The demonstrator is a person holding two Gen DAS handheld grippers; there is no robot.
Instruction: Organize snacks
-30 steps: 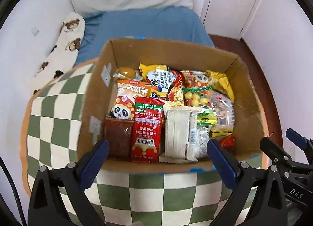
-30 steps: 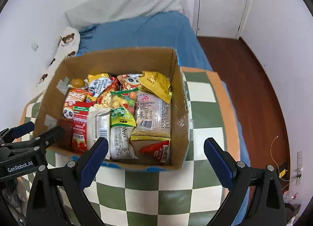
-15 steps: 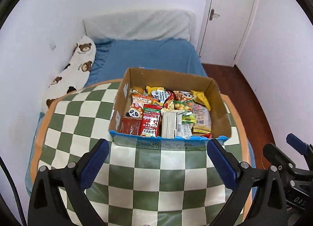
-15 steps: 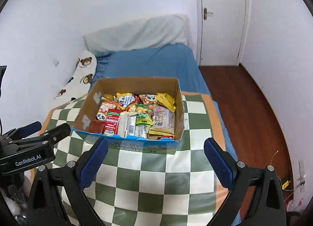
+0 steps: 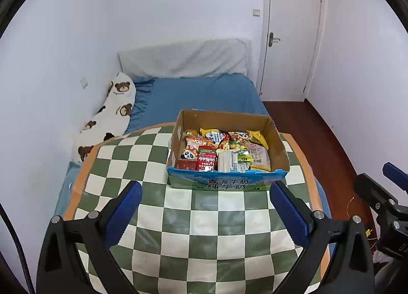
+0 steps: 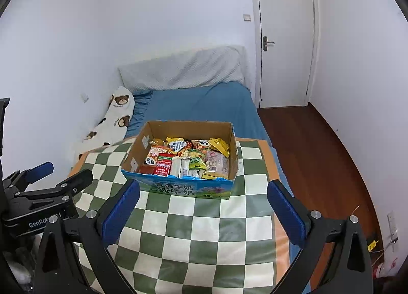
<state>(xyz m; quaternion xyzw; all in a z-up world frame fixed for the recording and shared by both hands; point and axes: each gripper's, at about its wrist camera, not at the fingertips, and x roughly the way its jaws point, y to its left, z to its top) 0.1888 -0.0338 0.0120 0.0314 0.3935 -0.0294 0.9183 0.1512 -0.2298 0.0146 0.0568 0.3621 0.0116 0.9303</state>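
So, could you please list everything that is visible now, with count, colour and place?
cardboard box: one, brown with a blue printed front, on the checked cloth
snack packets: many, exact count unclear, red, yellow, white and green, packed inside the box
checked cloth: one, green and cream with an orange border, spread below the grippers
bed sheet: one, blue, behind the box
bear pillow: one, white with brown bears, along the left wall
grey cushion: one, at the head of the bed
door: one, white, closed, back right
wooden floor: dark brown, on the right
left gripper: one, black, blue fingers, open, empty
right gripper: one, black, blue fingers, open, empty
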